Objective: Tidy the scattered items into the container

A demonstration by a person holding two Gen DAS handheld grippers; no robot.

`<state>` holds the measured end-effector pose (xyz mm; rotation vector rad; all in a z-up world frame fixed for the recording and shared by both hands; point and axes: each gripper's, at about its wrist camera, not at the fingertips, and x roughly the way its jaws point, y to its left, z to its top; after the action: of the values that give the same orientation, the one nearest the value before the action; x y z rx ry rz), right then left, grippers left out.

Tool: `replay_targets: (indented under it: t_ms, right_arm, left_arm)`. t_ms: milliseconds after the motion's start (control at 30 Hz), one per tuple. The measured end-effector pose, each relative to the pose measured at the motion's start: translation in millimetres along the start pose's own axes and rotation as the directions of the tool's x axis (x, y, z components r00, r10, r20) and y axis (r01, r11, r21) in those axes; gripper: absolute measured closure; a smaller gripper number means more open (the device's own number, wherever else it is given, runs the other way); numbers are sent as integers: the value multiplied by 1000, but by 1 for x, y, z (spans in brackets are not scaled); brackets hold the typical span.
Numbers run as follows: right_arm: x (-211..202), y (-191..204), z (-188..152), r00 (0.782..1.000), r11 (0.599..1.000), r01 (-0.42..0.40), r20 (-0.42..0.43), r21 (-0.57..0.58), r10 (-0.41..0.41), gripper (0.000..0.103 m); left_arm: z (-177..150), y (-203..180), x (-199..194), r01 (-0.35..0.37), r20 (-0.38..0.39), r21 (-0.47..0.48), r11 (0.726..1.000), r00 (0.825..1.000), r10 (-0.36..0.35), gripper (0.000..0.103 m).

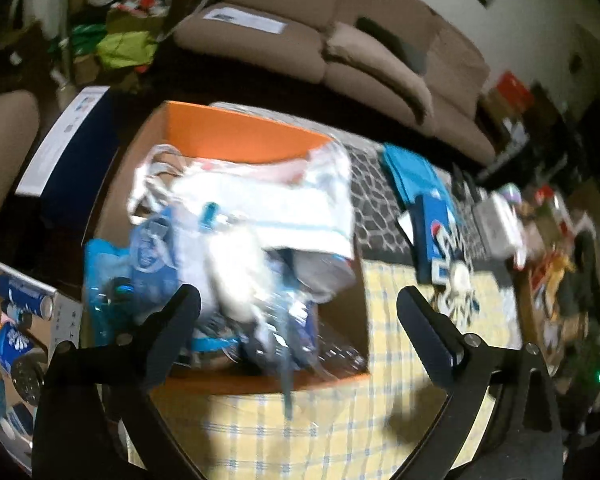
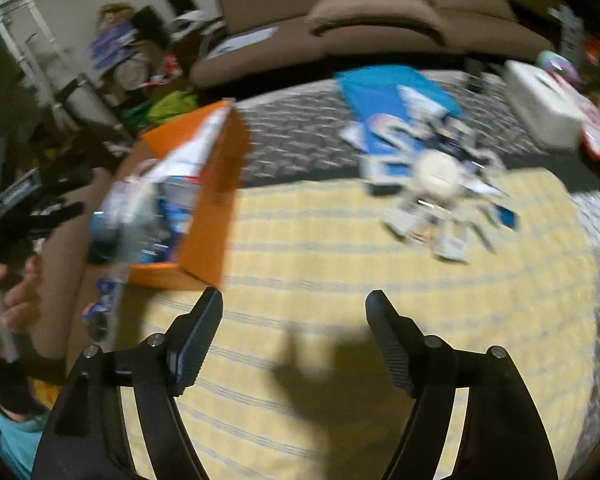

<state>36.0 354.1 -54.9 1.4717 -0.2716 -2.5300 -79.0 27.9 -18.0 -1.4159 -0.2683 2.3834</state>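
An orange cardboard box stands on the yellow checked cloth, stuffed with white and blue bags and wrappers. My left gripper is open and empty, just above the box's near right corner. In the right wrist view the box is at the left. A scattered pile of blue and white packets with a round white item lies on the cloth at the right. My right gripper is open and empty over the bare cloth, well short of the pile. The same pile shows in the left wrist view.
A brown sofa runs behind the table. A grey patterned mat covers the far table, with a teal item and a white box. Blue cans lie left of the orange box. A person's hand holds the left gripper.
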Motion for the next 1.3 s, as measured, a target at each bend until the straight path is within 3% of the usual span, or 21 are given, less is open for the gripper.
replay_targets:
  t_ms: [167,333,567,733,1100,1133,1233,1300]
  right_arm:
    - [-2,-59,-2,997,992,73,1,100,-74,24]
    - [5,-85,26,991,987,125,25,102,-128,24]
    - [91,-107,93,987,985,160,-37,68,-158,24]
    - [136,-119,114,985,981,170,-50,91,-166,24]
    - [144,-108,105,971,972,236,-50,17,-235,27]
    - [141,-103,100,973,974,225,-52,9,-225,35]
    - [134,-90,84,971,973,226,-71,-36,-228,35]
    - [129,-81,65,979,984,168,-103,-63,-174,36]
  left_arm:
    - [-16,-42,12,-29,-11,118,993,999,30,4]
    - [-29,-66,20,-47,-9,184,982,999,49,4]
    - [-32,-75,29,-63,-4,213,975,998,65,4]
    - [-33,-76,37,-76,-16,218,973,997,82,4]
    - [-36,-82,40,-66,-27,235,970,997,74,4]
    - [-36,-82,39,-65,-26,233,970,997,73,4]
    - [-35,-81,38,-59,-24,224,973,997,66,4]
    - [-34,-80,37,-55,-26,218,974,998,62,4]
